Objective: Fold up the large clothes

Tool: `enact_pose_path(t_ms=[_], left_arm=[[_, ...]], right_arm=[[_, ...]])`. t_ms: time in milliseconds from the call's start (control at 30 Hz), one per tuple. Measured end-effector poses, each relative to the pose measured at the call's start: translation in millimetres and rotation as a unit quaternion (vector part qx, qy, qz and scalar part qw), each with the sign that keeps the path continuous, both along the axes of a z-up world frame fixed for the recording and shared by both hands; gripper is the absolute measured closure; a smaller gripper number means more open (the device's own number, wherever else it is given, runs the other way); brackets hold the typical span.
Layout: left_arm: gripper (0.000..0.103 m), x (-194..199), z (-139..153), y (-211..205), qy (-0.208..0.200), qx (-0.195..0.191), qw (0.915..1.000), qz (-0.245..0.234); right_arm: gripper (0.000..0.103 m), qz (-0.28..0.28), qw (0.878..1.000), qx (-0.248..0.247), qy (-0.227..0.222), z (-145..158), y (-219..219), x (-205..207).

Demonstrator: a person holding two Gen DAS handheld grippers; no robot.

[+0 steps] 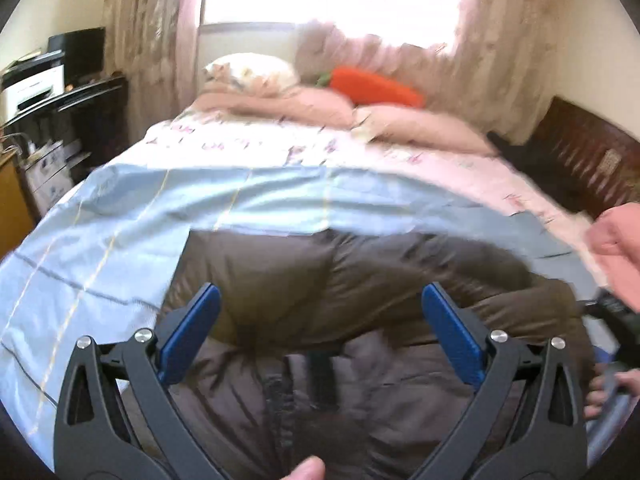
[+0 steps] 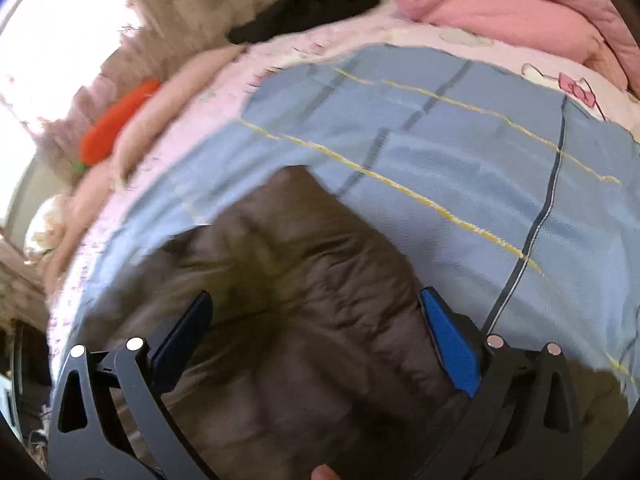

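A large brown padded jacket [image 1: 360, 280] lies on a light blue checked sheet [image 1: 120, 220] on the bed; it also shows in the right wrist view [image 2: 300, 280] on the same sheet [image 2: 480, 160]. My left gripper [image 1: 320, 312] is open above the jacket, its blue pads [image 1: 200, 320] wide apart, nothing between them. My right gripper [image 2: 316, 320] is open over the jacket's brown fabric, empty. Both views are motion-blurred. A zipper line [image 1: 276, 408] runs down the jacket's grey lower part.
A pink printed bedsheet [image 1: 320, 144] lies beyond the blue one, with pillows [image 1: 256, 70] and an orange carrot plush [image 1: 376, 86] at the head. A folded pink quilt [image 2: 520, 8] sits at the bed's edge. A desk with a printer [image 1: 36, 84] stands left; a dark wooden bench [image 1: 580, 152] stands right.
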State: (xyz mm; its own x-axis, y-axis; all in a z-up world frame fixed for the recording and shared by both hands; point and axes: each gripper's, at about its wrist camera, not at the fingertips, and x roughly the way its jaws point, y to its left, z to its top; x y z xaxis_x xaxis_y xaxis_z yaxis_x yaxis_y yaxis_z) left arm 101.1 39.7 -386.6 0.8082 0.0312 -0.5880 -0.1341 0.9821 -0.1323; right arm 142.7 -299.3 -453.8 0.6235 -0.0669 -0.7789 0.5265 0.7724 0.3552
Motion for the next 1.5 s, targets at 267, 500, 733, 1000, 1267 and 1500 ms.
enact_pose_path(t_ms=[267,500,733,1000,1267,1500], left_arm=[[0.002,-4,-103,-18,0.195,-0.040,0.9795,-0.032],[0.002,0,-102,-15,0.167,-0.044,0.9848,-0.014],[0.002,-4,-99,-21,0.168,-0.031,0.9851,-0.022],[0.002,-12,-116,-27,0.083,-0.001,0.9965,-0.011],[0.002,-28,-94,-35,0.077,0.040,0.9962,0.011],[0.002,-104,-32,-33,0.087,0.029,0.9953,0.029]], right_arm=[[0.001,0.151,0.969,-0.190,0.043,-20,78,-19],[0.001,0.104,0.977,-0.186,-0.003,6,58,-25],[0.001,0.100,0.975,-0.185,-0.068,35,71,-46],[0.001,0.117,0.985,-0.130,0.007,-43,72,-32],[0.001,0.090,0.988,-0.121,0.018,-11,67,-38],[0.001,0.075,0.974,-0.210,0.045,41,54,-110]])
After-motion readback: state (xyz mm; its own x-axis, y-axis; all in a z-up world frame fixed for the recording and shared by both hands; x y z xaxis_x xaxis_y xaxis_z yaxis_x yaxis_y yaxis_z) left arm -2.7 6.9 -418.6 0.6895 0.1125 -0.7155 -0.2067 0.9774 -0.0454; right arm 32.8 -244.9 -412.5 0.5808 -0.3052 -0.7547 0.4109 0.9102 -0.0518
